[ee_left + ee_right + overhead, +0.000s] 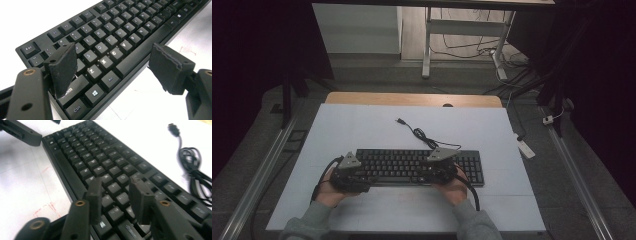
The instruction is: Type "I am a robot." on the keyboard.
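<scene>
Esc, Ctrl, Alt on keyboard

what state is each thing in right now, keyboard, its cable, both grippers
keyboard: flat on the white table, some keys lit
cable: loosely coiled behind the keyboard, plug end free
left gripper: jaws wide open over the keyboard's left end
right gripper: jaws part open over the keys, holding nothing

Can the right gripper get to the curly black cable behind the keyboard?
Probably yes. The right gripper hovers open over the keyboard, and the cable lies just beyond on the bare white table, nothing between.
</scene>
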Demonstrator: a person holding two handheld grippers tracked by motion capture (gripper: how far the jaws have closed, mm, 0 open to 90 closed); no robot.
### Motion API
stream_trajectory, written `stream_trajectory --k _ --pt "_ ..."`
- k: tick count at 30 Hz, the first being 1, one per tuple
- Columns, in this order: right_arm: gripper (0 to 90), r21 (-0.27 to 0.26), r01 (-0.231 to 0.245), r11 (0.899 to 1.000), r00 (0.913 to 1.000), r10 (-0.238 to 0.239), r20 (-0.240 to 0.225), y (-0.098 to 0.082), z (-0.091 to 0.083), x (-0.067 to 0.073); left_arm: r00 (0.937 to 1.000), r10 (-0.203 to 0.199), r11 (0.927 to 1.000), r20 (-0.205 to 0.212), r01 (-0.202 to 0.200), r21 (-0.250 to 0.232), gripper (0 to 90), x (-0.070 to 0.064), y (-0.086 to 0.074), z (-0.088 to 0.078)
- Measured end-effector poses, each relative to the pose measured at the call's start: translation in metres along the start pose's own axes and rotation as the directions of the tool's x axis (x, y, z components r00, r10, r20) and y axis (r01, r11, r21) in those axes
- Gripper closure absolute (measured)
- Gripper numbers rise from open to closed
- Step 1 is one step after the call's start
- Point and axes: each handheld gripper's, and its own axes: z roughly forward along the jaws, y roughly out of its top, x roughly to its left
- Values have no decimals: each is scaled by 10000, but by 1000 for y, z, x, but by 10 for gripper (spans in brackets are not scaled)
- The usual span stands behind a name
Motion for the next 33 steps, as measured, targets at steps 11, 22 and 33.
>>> stream_trajectory --k 11,22,33 --pt "517 -468 -114 9988 9971 148 743 -21 -43 -13 9999 -74 10000 -136 73 -15 231 1 -1 -1" --pt "479 -457 -247 9987 9892 310 1434 -53 -81 -25 9996 -73 9999 -255 71 -98 232 0 -5 -4" --pt "438 -481 -463 9978 9761 554 2103 -85 -114 -37 9987 -166 9997 -477 157 -206 231 1 -22 -16"
